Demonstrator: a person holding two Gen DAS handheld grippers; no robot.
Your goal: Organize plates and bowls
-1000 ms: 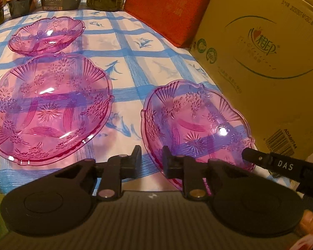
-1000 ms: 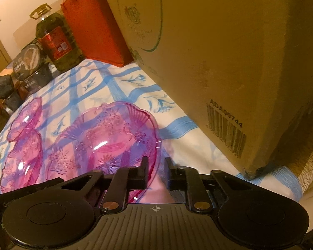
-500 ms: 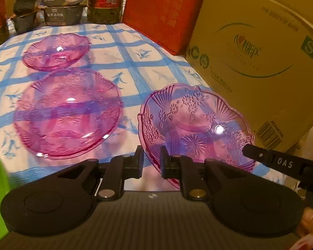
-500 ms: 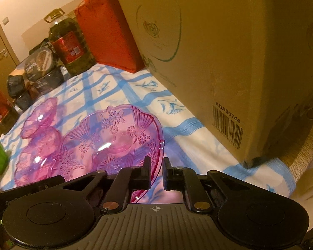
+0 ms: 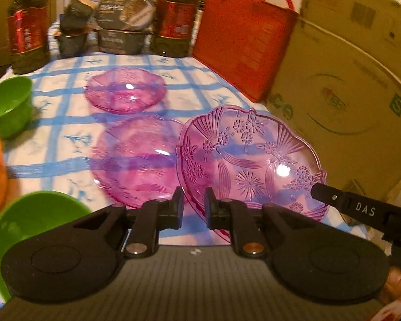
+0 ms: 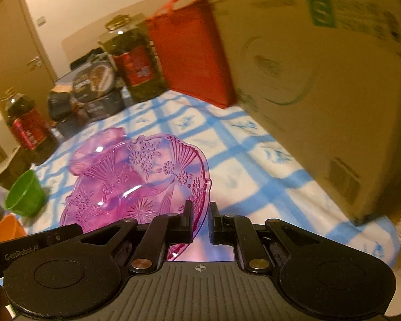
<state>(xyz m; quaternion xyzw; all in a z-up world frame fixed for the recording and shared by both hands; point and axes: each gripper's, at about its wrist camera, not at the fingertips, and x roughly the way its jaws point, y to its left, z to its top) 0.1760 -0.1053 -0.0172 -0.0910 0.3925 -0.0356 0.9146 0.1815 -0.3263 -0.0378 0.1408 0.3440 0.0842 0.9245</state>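
Both the left gripper [image 5: 194, 205] and right gripper [image 6: 201, 219] pinch the pink plate's [image 5: 250, 160] rim, tilted beside the blurred cardboard box [image 5: 344, 85].

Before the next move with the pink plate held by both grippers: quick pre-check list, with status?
1. Left gripper shut on rim of held pink plate: ok.
2. Right gripper shut on the opposite rim: ok.
3. Plate clear of the tablecloth: ok, it looks lifted.
4. Likely stacking target, the near pink plate, has nothing on it: ok.
5. Clearance to cardboard box: cannot tell, it stands close.
6. Green bowl out of the path: cannot tell.
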